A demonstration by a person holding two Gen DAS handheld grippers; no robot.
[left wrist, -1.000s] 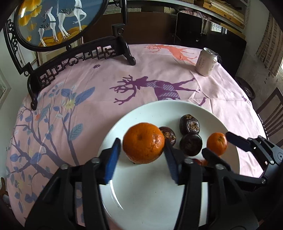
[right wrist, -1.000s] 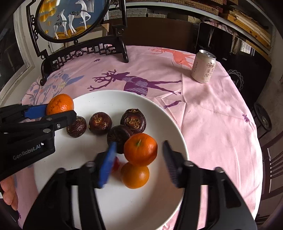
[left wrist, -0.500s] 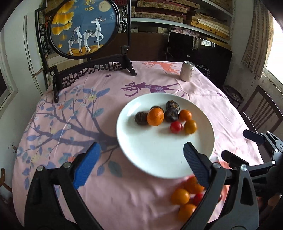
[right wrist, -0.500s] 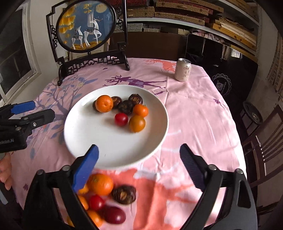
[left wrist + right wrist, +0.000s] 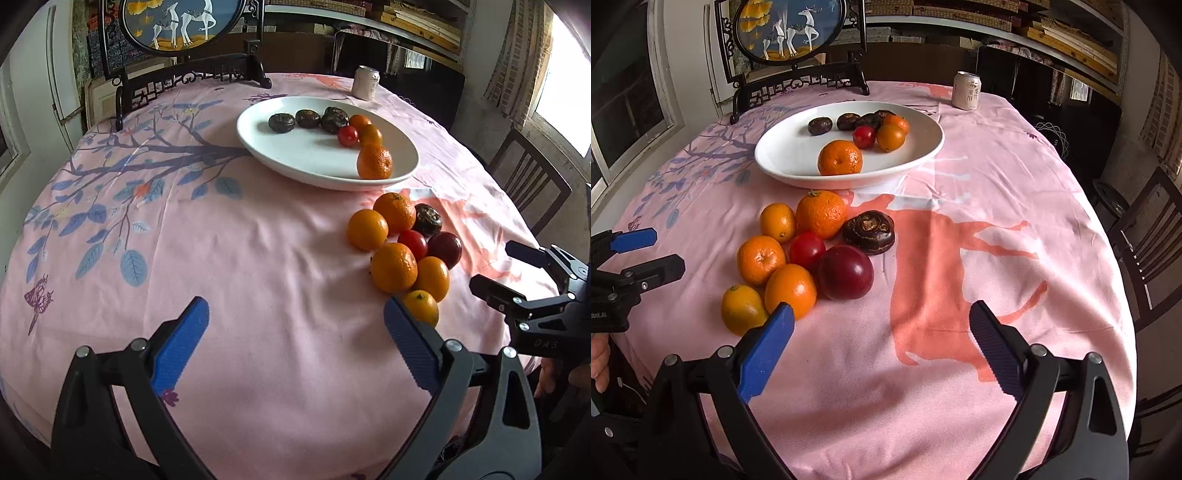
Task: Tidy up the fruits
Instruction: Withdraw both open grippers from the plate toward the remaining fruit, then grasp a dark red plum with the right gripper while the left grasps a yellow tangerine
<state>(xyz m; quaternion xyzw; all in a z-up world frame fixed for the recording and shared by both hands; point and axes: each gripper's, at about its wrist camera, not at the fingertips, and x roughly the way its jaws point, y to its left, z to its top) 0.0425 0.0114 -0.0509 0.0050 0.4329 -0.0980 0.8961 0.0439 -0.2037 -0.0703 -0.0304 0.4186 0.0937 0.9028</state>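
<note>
"D A S" on the right tongs [image 5: 517, 275], "…oboLAI", cut off, perhaps on the left tongs [image 5: 646, 254], red characters on the far can [image 5: 967, 91], unreadable

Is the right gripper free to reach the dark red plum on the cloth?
Probably yes: the right gripper is open and empty, and the plum sits at the pile's near edge, with bare cloth in between.

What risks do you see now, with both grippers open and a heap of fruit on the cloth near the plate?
1. The loose pile is packed tight; fingers closing on one orange may push its neighbours, and round fruit could roll on the wrinkled tablecloth.
2. The big orange sits close to the near rim of the plate; a bump might tip it out.
3. The left gripper and right gripper hover close together and may collide.
</note>
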